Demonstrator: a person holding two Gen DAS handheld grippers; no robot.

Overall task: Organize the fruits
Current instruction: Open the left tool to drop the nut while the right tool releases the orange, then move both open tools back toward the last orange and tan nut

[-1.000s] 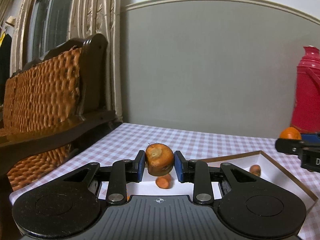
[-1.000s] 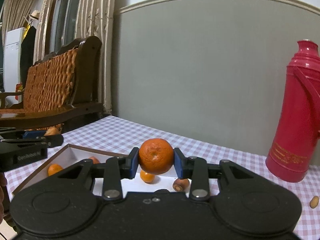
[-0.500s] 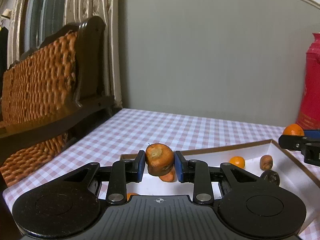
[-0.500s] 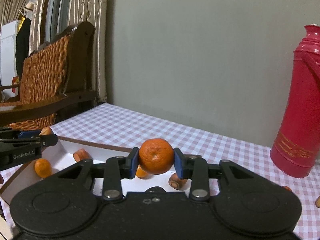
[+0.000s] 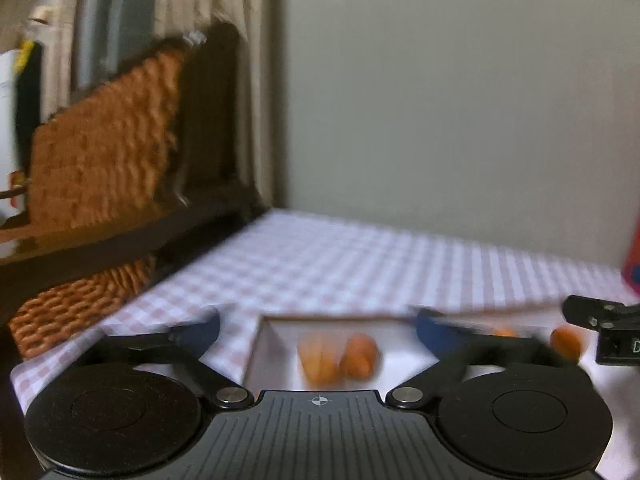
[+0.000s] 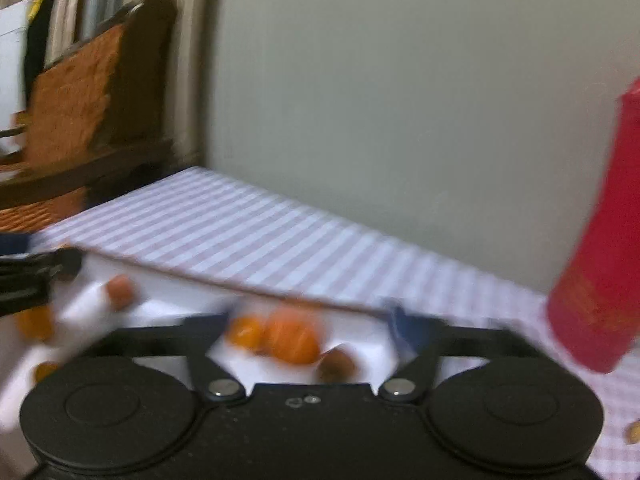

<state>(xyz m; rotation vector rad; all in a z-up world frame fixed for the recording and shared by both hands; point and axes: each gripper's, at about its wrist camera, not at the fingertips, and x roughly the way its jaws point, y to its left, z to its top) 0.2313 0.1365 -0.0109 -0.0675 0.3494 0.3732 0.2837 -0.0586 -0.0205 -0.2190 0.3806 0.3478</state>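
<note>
Both views are motion-blurred. My left gripper (image 5: 318, 330) is open and empty above the near left corner of a white tray (image 5: 268, 340) with a brown rim. Two orange-brown fruits (image 5: 340, 358) lie in the tray between its fingers. My right gripper (image 6: 312, 320) is open and empty over the same tray (image 6: 168, 308). A large mandarin (image 6: 294, 338) lies in the tray below it, beside a smaller orange (image 6: 246, 332) and a brown fruit (image 6: 336, 364). More small fruits (image 6: 120, 290) lie further left. Each gripper shows at the edge of the other's view.
A red thermos (image 6: 604, 248) stands on the checked tablecloth (image 5: 360, 264) to the right of the tray. A loose fruit (image 6: 634, 432) lies on the cloth at far right. A wicker-backed wooden chair (image 5: 108, 176) stands against the table's left edge. A grey wall is behind.
Both grippers have opened. The brown-orange fruit has left the left gripper and the mandarin has left the right gripper; both now lie in the tray. Both cameras are moving.
</note>
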